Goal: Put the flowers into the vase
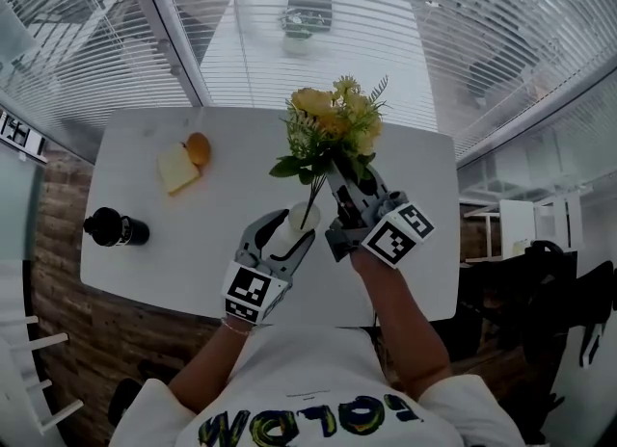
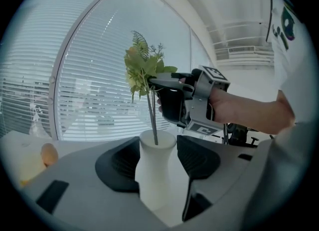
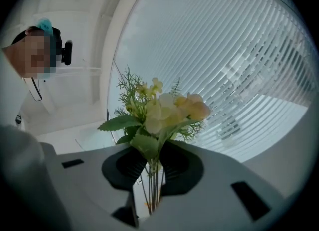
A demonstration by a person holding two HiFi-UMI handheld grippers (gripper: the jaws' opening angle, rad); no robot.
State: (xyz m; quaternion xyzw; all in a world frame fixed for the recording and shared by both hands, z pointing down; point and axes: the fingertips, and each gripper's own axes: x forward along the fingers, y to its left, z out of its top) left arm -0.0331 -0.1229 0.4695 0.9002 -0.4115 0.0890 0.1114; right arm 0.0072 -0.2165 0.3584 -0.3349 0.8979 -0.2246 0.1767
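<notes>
Flowers (image 3: 167, 110) tight in right gripper (image 3: 152, 164), stems (image 2: 153, 120) inside vase (image 2: 154, 180), vase snug in left gripper (image 2: 158, 158).

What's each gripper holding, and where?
Right gripper: flowers, clamped by the stems. Left gripper: jaws flank the vase body; whether they press on it cannot be told.

Across the chest of your white shirt (image 1: 318, 414) run big yellow-green letters edged in dark. From the head view they show upside down and look like "COLOM", though not every letter is sure. The cubes on your left gripper (image 1: 289, 226) and right gripper (image 1: 345, 193) bear only black-and-white square markers, no words.
</notes>
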